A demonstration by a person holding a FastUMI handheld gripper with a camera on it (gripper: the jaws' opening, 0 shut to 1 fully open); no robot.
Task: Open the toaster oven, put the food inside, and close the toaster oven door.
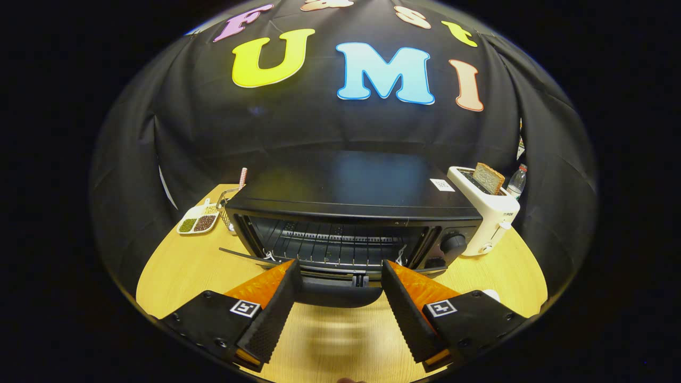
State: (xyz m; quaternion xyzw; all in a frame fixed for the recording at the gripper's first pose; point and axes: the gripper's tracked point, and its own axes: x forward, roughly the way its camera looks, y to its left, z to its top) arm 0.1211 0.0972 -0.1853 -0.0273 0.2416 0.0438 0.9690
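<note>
So the tongs (341,276) are spread wide apart with nothing between them, just bare wooden worktop (175,271) and the oven's door. The oven (351,213) sits dead ahead, black box, and its door (335,290) is already dropped open, lying flat toward the near side with the handle edge right between the two fingertips. Both tips look like they're level with the door's near edge, left one at its left end, right one at its right end, but I can't tell if either actually touches it. Inside you can see the wire rack (330,244), looks bare as far as I can make out. Control knob (454,243) is on the oven's right front.

Right of the oven, just beside it, there's a white toaster (487,213) with a slice of bread (488,177) sticking up out of its slot. A bottle (517,182) stands just past the toaster on the far right. On the left side of the oven there's a small white divided dish (198,219) with greenish and brownish stuff in it, near the far left edge of the worktop, and something with a checkered bit (243,177) poking up behind it, can't tell what that is
</note>
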